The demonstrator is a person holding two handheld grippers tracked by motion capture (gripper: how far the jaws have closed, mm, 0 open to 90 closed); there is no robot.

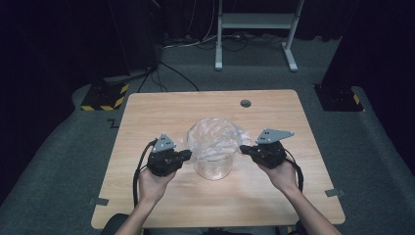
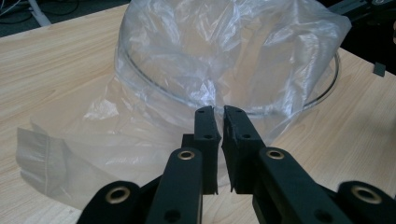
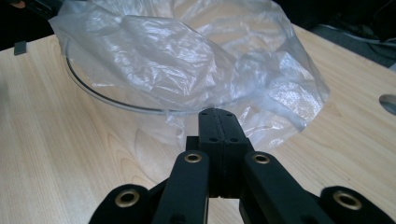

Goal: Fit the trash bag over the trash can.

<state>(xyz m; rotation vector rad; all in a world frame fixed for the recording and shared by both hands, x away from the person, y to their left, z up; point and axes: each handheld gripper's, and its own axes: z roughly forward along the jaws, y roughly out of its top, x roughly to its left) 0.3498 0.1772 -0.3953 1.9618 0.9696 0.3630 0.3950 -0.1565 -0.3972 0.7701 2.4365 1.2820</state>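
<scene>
A clear round container (image 1: 213, 169) stands mid-table, and a clear plastic bag (image 1: 215, 137) is stuffed into it and spills over its rim. My left gripper (image 1: 188, 154) is at the container's left side. In the left gripper view its jaws (image 2: 219, 112) stand almost together, pinching the bag's film (image 2: 210, 51) where it hangs over the rim (image 2: 140, 77). My right gripper (image 1: 243, 148) is at the container's right side. In the right gripper view its jaws (image 3: 218, 113) are pressed tight together at the bag's (image 3: 163, 60) lower edge, just below the rim (image 3: 93, 95).
The wooden table (image 1: 161, 107) has a round cable hole (image 1: 245, 103) at the back. A loose flap of the bag (image 2: 51, 163) lies flat on the wood. Beyond the table stand a white frame (image 1: 254, 22) and striped floor bases (image 1: 105, 98).
</scene>
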